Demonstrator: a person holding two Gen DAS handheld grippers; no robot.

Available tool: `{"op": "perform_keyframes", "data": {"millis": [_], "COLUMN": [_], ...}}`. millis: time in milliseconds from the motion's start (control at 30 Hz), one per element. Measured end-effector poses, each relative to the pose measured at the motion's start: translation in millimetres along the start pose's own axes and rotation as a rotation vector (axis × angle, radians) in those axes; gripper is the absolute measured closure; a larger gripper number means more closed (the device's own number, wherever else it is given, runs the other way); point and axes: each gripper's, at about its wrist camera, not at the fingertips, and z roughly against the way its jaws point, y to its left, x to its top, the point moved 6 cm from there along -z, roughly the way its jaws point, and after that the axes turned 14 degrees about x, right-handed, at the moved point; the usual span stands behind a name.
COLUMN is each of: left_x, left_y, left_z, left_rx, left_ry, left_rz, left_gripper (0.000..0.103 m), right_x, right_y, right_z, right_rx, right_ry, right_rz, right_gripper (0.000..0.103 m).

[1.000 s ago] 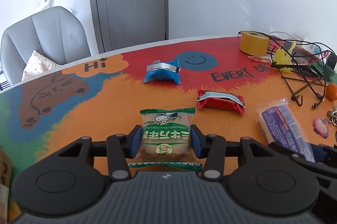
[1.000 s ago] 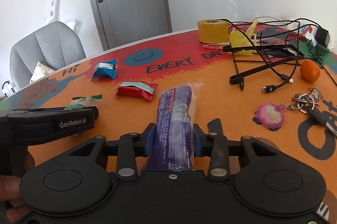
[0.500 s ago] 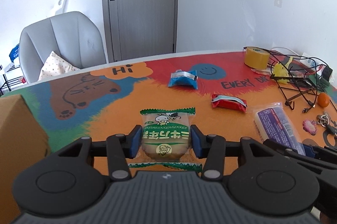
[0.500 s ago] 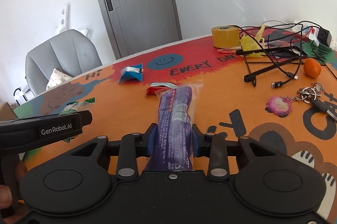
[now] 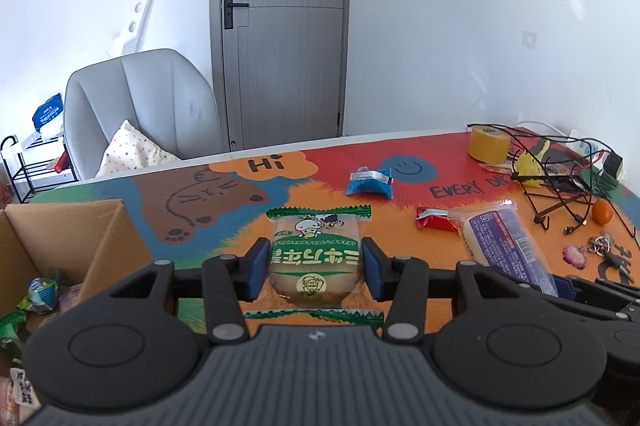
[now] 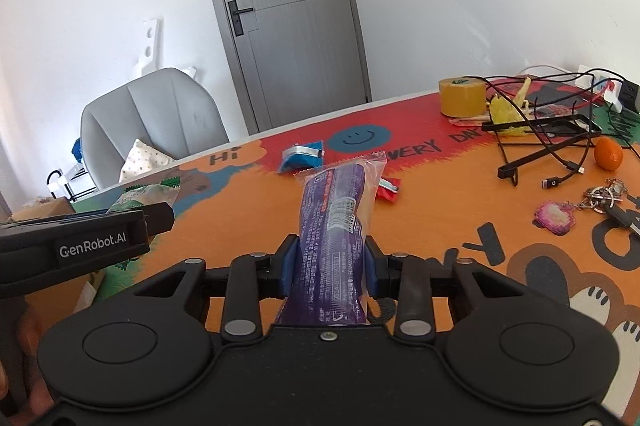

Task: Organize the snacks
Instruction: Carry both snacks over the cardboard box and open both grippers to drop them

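Note:
My left gripper (image 5: 314, 272) is shut on a green-edged cake packet (image 5: 316, 254) and holds it above the table. My right gripper (image 6: 330, 264) is shut on a long purple snack pack (image 6: 336, 222), also lifted; the pack shows in the left wrist view (image 5: 504, 242). A blue packet (image 5: 370, 181) and a red packet (image 5: 434, 218) lie on the colourful table mat (image 5: 240, 226). An open cardboard box (image 5: 60, 246) with several snacks inside stands at the left. The left gripper body (image 6: 80, 246) shows at the left of the right wrist view.
A yellow tape roll (image 5: 488, 145), a tangle of black cables (image 5: 560, 181), an orange fruit (image 5: 602, 213) and keys with a pink charm (image 5: 592, 254) lie at the right. A grey chair (image 5: 140, 105) stands behind the table's far edge.
Both grippers have risen and drawn back with their packets, swinging left. The cardboard box has come into the left wrist view.

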Motion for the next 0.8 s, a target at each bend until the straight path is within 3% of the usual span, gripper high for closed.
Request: {"op": "perform_keyframes", "data": {"millis": [500,800], "left_x": [15,17], "left_y": [51,101], "left_z": [35,49], "left_rx": [0.05,0.102], "left_ry": [-0.066,-0.085], "left_rz": [0.055,0.098], "left_gripper": [0.055,0.055], "right_x": [9,13], "right_y": [40,76], "right_z": [6,5], "right_rx": [0.061,0.107], "right_ry": [-0.043,-0.058], "right_rz": [0.047,0.078], "right_gripper": [0.069,0.069]}}
